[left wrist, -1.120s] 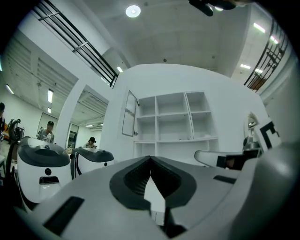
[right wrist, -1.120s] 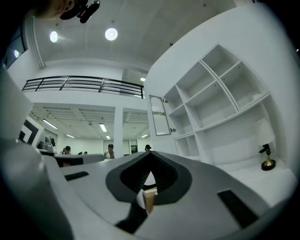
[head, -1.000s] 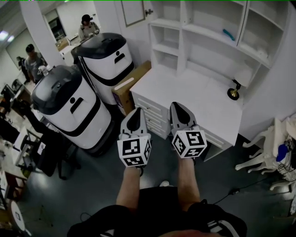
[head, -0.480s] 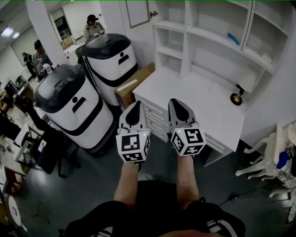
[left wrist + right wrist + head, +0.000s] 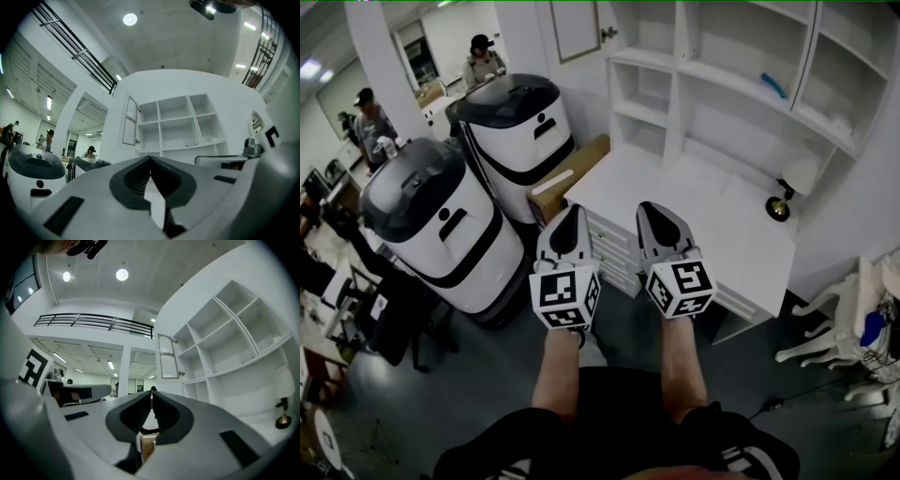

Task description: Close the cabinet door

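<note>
The white cabinet door (image 5: pixel 575 26) stands swung open at the top left of the white shelf unit (image 5: pixel 712 75), with a small knob on its edge. It also shows as a glazed door (image 5: pixel 130 120) in the left gripper view and as the same door (image 5: pixel 168 356) in the right gripper view, far ahead of both grippers. My left gripper (image 5: pixel 571 212) is shut and empty, held over the desk's front left corner. My right gripper (image 5: pixel 650 208) is beside it, also shut and empty. Both tips (image 5: pixel 150 158) (image 5: pixel 152 393) point towards the shelves, well short of the door.
A white desk (image 5: pixel 712 220) with drawers stands under the shelves, with a small lamp (image 5: pixel 780 208) on it. Two large white-and-black machines (image 5: pixel 431 225) (image 5: pixel 511 117) and a cardboard box (image 5: pixel 567 173) crowd the left. White chairs (image 5: pixel 839 319) stand at the right. People stand at the far left.
Both grippers have drifted forward towards the desk and slightly up, staying shut. The desk and shelves sit a little nearer in the head view.
</note>
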### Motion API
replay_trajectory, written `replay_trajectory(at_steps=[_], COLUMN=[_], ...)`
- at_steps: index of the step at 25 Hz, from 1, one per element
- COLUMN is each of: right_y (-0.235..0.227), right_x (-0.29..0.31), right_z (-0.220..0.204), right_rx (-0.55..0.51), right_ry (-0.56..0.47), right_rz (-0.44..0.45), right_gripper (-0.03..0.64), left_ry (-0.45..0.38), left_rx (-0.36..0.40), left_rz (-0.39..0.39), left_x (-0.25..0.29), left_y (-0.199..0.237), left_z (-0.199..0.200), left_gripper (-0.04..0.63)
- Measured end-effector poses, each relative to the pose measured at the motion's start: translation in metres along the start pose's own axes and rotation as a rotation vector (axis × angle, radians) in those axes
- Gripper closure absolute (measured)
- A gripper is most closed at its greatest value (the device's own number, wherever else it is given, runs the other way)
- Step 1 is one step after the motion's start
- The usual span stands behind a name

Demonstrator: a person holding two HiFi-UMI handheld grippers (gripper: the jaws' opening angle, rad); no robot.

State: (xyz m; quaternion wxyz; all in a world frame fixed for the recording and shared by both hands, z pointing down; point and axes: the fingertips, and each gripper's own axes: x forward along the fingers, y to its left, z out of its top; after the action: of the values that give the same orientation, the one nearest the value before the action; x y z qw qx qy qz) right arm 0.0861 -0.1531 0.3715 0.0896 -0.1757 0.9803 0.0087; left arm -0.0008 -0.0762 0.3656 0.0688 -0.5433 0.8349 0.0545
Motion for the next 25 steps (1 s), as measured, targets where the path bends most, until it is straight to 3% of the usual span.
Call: replay_trajectory(at_steps=[8, 13, 25], right_y=[-0.020, -0.017, 0.008], right_x=[0.055, 0.109, 0.251], right_z=[-0.017, -0.031, -0.039], right_rx=[-0.050, -0.051, -0.081], right_ry=[0.005, 0.027, 0.022], right_rz=[-0.031, -0.001, 0.057], right_gripper=[0.598, 0.598, 0.598], left_ry=[-0.013, -0.034, -0.070], left_rx=[-0.051, -0.067, -0.097], left_rz=[-0.016, -0.015, 0.047], left_x=[0.059, 0.098, 0.181], left_y=[0.033, 0.065, 0.184], left_z=[-0.022, -0.026, -0.035], left_gripper=[0.583, 0.583, 0.583])
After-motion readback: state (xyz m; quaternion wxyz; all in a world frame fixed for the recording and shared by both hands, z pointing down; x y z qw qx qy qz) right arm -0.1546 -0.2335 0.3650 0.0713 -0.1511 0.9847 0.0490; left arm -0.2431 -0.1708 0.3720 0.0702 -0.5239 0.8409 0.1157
